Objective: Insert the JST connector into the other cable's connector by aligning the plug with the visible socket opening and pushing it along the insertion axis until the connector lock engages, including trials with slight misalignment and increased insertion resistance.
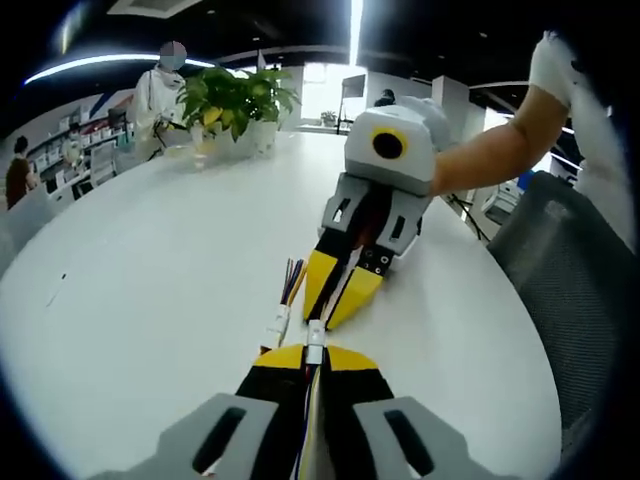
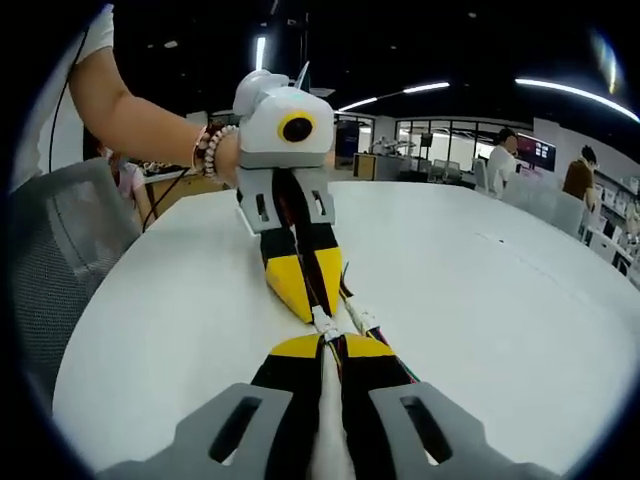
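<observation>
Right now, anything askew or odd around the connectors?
Nothing damaged. One loose white connector with its coloured wires lies on the white table beside the grippers, held by neither. The left gripper and right gripper meet nose to nose at the held white connector.

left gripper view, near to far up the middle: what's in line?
Left gripper → white connector → right gripper → person's forearm → potted plant at the far table edge.
</observation>
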Available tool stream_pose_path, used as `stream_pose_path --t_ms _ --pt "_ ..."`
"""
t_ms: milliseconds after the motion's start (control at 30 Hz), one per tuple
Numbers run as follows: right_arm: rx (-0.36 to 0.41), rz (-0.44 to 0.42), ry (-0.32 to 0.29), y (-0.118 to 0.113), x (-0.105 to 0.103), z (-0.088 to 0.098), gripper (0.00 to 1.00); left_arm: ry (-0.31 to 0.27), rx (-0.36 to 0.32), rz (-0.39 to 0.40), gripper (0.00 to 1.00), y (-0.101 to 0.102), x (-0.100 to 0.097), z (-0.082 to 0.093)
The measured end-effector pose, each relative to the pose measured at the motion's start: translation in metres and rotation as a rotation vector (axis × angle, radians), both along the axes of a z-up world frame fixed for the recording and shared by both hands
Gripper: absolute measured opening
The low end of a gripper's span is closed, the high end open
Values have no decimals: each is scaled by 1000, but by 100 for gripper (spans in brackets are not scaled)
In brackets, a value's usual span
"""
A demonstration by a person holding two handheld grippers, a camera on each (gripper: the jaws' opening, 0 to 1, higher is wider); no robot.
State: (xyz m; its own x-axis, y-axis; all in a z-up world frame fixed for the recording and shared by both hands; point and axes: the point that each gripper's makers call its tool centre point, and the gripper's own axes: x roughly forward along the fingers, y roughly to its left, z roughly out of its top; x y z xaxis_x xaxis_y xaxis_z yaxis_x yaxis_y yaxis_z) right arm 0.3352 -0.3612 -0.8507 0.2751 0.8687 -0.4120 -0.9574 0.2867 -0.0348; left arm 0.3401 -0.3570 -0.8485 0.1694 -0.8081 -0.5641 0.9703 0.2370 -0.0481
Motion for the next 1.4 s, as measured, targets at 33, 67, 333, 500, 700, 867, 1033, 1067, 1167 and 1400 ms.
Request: stream_pose_path --t_ms 33,67,333,500,700,867,1033,1067,1167,1400 --pt "-2 -1 -3 0 0 0 3 -1 1 0 0 0 0 0" --pt "-3 -2 -6 0 0 0 3 -2 2 0 0 0 0 0" --pt "-1 -8 -10 0 0 0 4 2 -1 7 0 -1 1 -1" --pt "-7 -12 -22 0 0 1 4 -5 9 14 0 -1 1 -1" --pt "-22 -12 -34 1 -1 1 4 -6 10 23 0 -2 1 -1" --pt "-44 -14 -47 1 -1 1 4 -9 12 23 0 -1 0 0" --pt "-50 -35 -25 1 0 1 5 0 11 32 0 -1 0 0" --pt "-55 -34 -30 1 0 1 5 0 10 32 0 -1 0 0" --pt "-63 -42 -30 1 0 1 5 -7 19 33 0 -1 0 0" --pt "-66 -50 -6 0 -2 0 5 -9 -9 32 3 -6 -1 8"
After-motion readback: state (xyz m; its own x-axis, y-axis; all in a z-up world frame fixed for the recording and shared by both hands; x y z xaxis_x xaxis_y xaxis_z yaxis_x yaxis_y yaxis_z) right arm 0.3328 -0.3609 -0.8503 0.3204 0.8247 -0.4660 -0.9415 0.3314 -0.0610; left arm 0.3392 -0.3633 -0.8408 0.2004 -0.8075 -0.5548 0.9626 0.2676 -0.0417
